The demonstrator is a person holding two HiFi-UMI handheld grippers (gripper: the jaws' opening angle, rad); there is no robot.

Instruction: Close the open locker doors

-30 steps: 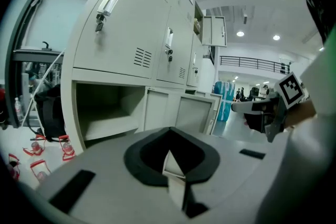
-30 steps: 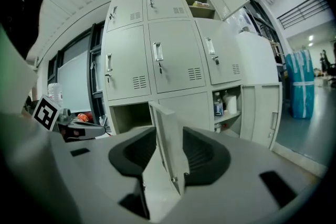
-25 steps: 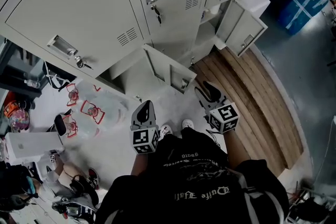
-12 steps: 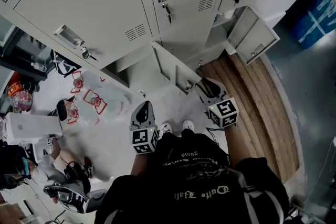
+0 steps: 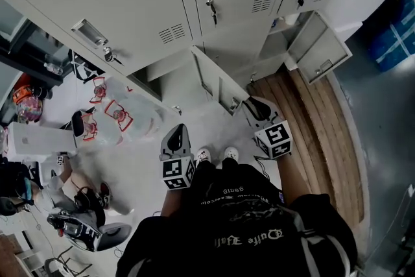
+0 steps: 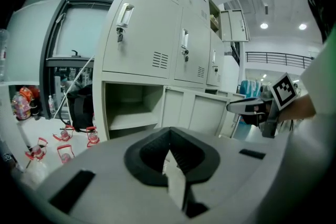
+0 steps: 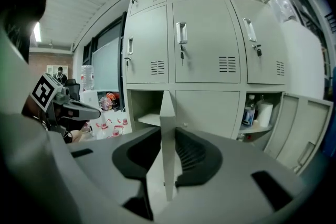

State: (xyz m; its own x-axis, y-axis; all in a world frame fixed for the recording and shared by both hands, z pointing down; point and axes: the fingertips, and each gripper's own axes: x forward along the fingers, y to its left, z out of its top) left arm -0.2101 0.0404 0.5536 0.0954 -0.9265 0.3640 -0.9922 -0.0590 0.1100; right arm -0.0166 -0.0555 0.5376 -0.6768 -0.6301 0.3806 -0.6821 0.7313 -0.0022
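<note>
Right gripper, its jaws just closing, clamped the free edge of the pale grey metal lower locker door, which stood swung out from its open compartment (the edge ran upright between the jaws). Left gripper hung beside it, jaws together and empty. Second grey lower door stood open farther right, above the wooden plank floor.

The grey low door stands wide open, edge outward. The right door hangs open too.
</note>
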